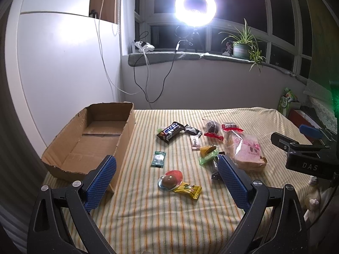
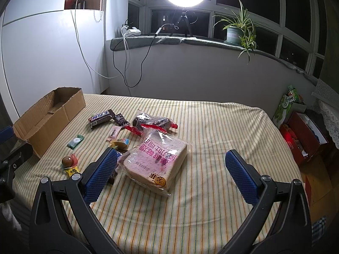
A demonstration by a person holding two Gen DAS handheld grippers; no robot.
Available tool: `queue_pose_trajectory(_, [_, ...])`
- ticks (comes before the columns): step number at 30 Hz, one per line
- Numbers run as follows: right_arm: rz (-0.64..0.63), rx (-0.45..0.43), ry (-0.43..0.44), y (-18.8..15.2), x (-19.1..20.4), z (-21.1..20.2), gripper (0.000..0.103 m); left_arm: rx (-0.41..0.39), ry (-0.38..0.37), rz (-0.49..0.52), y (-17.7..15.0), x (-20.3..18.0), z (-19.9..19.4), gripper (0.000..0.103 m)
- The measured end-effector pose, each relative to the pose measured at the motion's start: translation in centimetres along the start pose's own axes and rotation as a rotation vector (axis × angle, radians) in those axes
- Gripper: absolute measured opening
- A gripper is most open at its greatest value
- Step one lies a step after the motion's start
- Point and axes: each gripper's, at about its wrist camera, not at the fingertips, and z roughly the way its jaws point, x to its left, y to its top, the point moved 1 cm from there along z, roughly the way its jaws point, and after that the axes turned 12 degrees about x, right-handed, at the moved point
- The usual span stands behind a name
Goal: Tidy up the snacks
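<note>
We hold both grippers wide, empty: left (image 1: pixel 167 180), right (image 2: pixel 171 173). Box (image 1: pixel 89 141) at 10 o'clock. We square right over bread (image 2: pixel 154 160), grip gently.

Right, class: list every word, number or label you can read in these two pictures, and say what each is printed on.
"DAS": right gripper, on its black body.
"PAIPAI", roughly: small pink sachet.
Bread bag: pink characters and a number, upside down, unclear.
Chocolate bar: white lettering, blurred.
Yellow sweet, green carton: too small.
</note>
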Motion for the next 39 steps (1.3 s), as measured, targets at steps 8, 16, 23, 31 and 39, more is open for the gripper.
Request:
queue_pose_trajectory(8, [-0.005,0.004,-0.001,-0.1,0.1,0.0,0.103,0.001,0.000,0.000,-0.1,0.0,0.0,0.097])
queue_pose_trajectory(16, [-0.005,0.009,0.001,-0.1,0.1,0.1,0.103,0.004,-0.003,-0.002,-0.3,0.2,0.2,0.097])
queue_pose_trajectory(23, [-0.006,0.014,0.003,-0.2,0.2,0.4,0.103,0.008,-0.005,-0.005,-0.5,0.3,0.4,0.097])
queue_pose_trajectory(31, [-0.008,0.020,0.005,-0.2,0.1,0.9,0.103,0.025,-0.016,-0.009,-0.8,0.5,1.1,0.096])
queue_pose_trajectory(39, [-0.007,0.070,0.055,-0.9,-1.3,2.6,0.103,0.070,-0.040,-0.040,-1.7,1.6,2.1,0.092])
